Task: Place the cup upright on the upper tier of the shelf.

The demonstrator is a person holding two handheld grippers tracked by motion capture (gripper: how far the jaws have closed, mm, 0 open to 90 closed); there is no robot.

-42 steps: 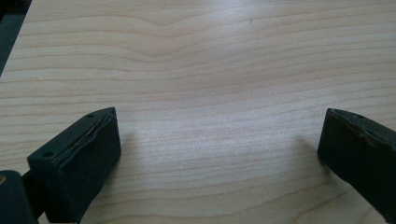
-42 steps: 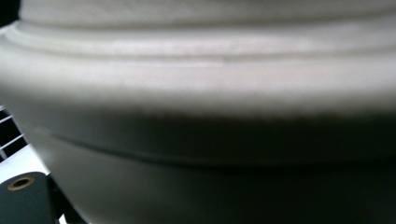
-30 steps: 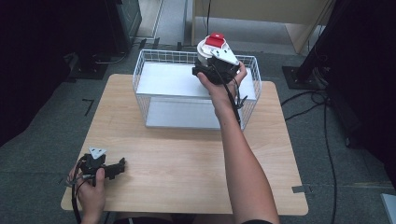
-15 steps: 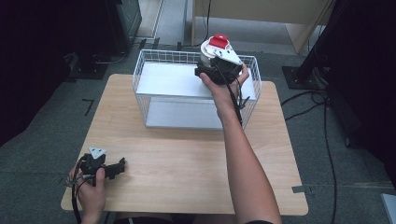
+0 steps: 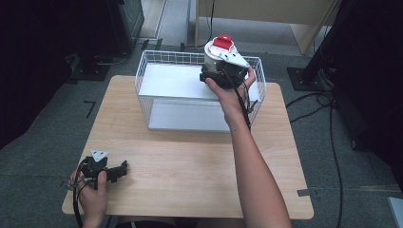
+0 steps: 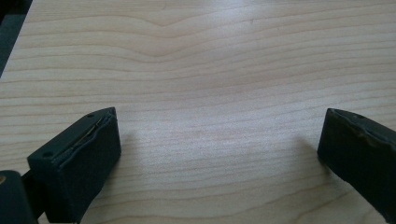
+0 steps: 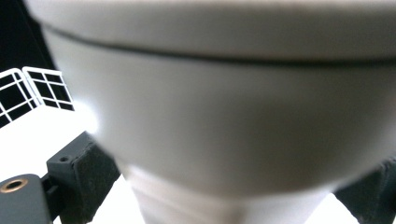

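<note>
Pale wood worktop (image 5: 190,166) carries a white wire basket (image 5: 157,61). Your right gripper (image 5: 223,76) has its jaws clamped on a white pot with red cap (image 5: 216,50), held between them above the basket; release remains, by my judgement. Your left gripper (image 5: 107,170) rests with jaws spread, nothing between.

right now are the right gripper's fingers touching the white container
Touching: in the right gripper view both fingers press against the white container near its narrow base.
</note>
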